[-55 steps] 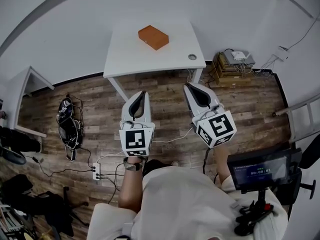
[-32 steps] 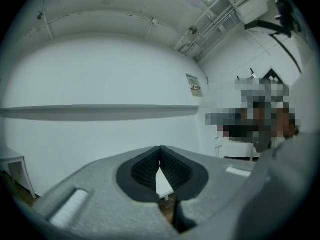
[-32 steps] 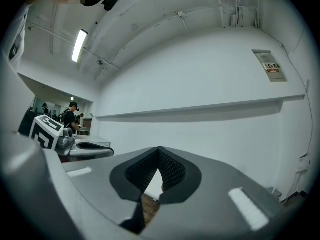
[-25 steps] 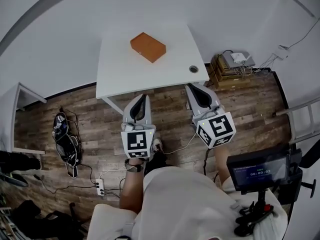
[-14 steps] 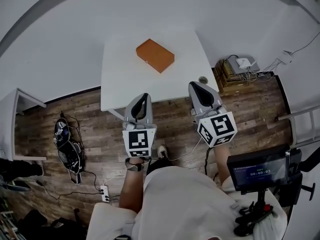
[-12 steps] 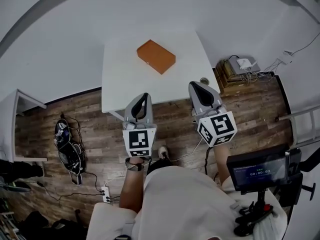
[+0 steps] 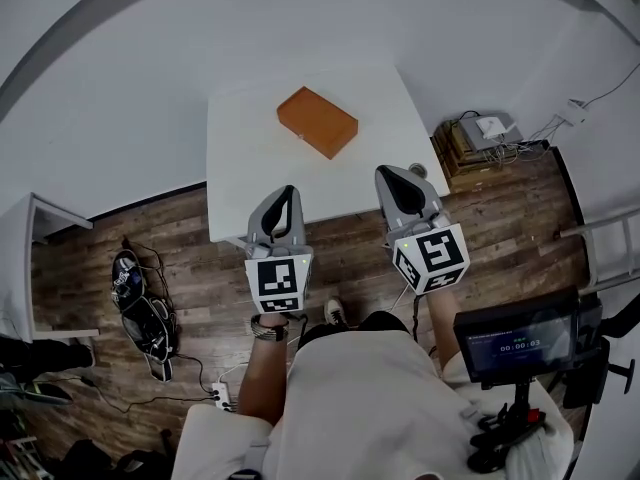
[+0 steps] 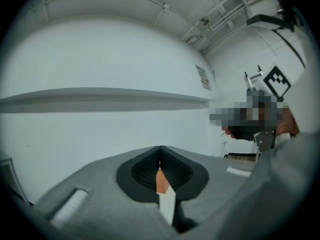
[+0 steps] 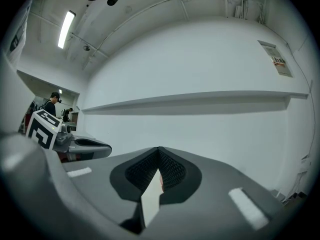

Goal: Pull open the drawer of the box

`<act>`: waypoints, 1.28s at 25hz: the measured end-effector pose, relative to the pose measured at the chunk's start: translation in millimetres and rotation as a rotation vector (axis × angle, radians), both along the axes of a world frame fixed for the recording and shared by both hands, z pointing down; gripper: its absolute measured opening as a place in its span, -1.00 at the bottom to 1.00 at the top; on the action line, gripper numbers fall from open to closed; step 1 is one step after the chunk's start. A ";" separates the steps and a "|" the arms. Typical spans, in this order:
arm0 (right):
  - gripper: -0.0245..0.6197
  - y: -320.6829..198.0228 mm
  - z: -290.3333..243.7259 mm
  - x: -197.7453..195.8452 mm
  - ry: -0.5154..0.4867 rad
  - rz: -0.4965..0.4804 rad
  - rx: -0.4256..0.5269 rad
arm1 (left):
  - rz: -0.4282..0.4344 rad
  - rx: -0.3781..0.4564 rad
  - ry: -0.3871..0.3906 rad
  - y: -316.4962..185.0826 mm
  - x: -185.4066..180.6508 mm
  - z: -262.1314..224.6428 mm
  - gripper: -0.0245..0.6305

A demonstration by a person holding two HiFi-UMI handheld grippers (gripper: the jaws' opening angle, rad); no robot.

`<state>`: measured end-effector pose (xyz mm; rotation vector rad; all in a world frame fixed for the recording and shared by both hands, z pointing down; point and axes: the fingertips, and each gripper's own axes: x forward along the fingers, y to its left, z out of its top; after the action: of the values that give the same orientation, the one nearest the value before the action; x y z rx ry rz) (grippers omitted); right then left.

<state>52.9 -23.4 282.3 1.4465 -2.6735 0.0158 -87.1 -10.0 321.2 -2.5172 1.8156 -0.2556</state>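
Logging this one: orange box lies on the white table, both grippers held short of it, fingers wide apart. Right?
Not apart: left gripper and right gripper are shut, as each gripper view shows. The rest stands: orange box on the white table, grippers short of it.

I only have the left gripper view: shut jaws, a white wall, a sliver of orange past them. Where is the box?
Observer: The orange box lies on the white table, ahead of both grippers; neither touches it.
Operator: And the right gripper?
Observer: The right gripper is shut and empty, beside the left gripper at the table's near edge.
Operator: Floor hazards?
Observer: A tangle of cables lies on the wooden floor left of the table.
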 end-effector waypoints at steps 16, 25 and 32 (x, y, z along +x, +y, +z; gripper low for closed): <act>-0.92 1.7 1.4 -5.1 -0.024 -0.015 -0.011 | -0.040 -0.009 -0.014 7.1 -12.8 2.9 -0.91; -0.92 -50.3 6.0 37.6 -0.027 -0.062 -0.037 | -0.087 -0.033 -0.026 -40.6 28.4 9.7 -0.91; -0.92 -45.6 13.7 33.0 -0.021 -0.087 -0.056 | -0.149 -0.059 -0.055 -33.4 21.2 21.8 -0.91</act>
<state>85.9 -69.0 296.1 1.3207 -2.7267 0.0997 -65.9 -43.3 343.0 -2.3884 2.0050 -0.3840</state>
